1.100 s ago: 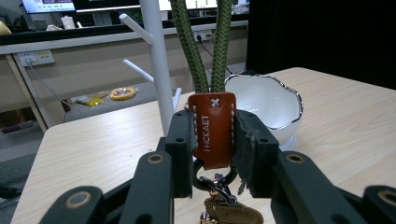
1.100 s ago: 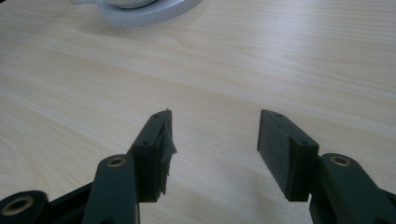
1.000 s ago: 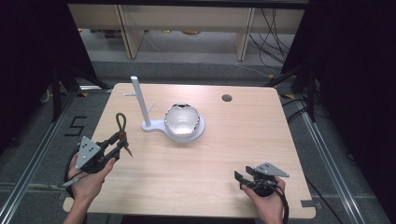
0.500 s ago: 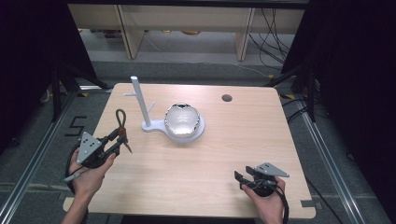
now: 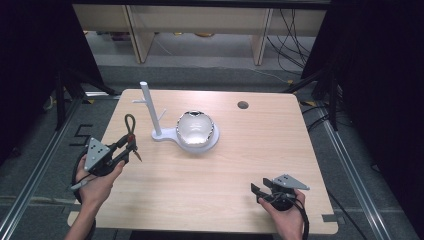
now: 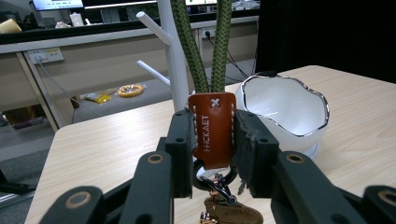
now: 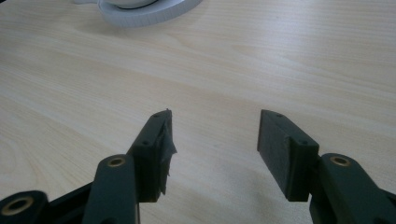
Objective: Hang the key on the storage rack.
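Note:
My left gripper [image 5: 129, 147] is shut on a keychain [image 5: 130, 124], held above the table's left side. Its jaws clamp the brown leather tab [image 6: 212, 130], the green rope loop [image 6: 201, 51] stands up from it, and a metal clasp hangs below. Just beyond it is a white branched stand [image 5: 151, 114] [image 6: 175, 65], with a white silver-rimmed bowl [image 5: 196, 129] [image 6: 286, 108] on its round base. My right gripper [image 5: 256, 192] [image 7: 214, 140] rests open near the front right edge, with bare wood between its jaws.
The light wooden table [image 5: 280, 150] has a round cable hole [image 5: 243, 105] at the back right. The stand's white base [image 7: 149, 11] lies far ahead of the right gripper. Shelves and cables sit on the floor behind the table.
My left gripper has lifted a little with the keychain, and the rope loop now stands slightly higher. The right gripper has not moved.

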The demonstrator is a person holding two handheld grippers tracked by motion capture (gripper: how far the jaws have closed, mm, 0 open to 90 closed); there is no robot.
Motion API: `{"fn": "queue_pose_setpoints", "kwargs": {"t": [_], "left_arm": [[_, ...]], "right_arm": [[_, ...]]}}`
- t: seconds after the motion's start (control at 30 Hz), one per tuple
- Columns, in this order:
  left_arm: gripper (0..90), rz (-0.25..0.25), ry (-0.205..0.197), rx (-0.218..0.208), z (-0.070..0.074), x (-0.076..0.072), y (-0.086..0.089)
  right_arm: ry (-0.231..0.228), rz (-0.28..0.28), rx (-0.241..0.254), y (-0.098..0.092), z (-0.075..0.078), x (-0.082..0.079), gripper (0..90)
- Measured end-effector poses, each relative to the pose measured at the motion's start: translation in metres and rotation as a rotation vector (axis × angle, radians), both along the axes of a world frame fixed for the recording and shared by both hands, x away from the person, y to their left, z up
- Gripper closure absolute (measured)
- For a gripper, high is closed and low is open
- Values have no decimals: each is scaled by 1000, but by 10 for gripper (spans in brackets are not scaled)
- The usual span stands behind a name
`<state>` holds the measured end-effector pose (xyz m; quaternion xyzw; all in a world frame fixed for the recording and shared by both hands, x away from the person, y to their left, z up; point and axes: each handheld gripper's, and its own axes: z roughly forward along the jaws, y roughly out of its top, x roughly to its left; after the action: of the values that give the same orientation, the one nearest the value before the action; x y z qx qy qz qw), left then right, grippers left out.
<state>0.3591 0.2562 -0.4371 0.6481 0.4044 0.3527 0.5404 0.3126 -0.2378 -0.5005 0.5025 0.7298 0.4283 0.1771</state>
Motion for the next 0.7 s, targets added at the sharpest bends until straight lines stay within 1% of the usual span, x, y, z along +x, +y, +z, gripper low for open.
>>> {"fn": "queue_pose_setpoints", "kwargs": {"t": [0.57, 0.7], "left_arm": [[677, 10, 11, -2, 2, 12, 2], [677, 8, 5, -5, 2, 14, 2]], "right_arm": [[-3, -4, -5, 0, 0, 0, 463], [-2, -3, -5, 0, 0, 0, 463]]}}
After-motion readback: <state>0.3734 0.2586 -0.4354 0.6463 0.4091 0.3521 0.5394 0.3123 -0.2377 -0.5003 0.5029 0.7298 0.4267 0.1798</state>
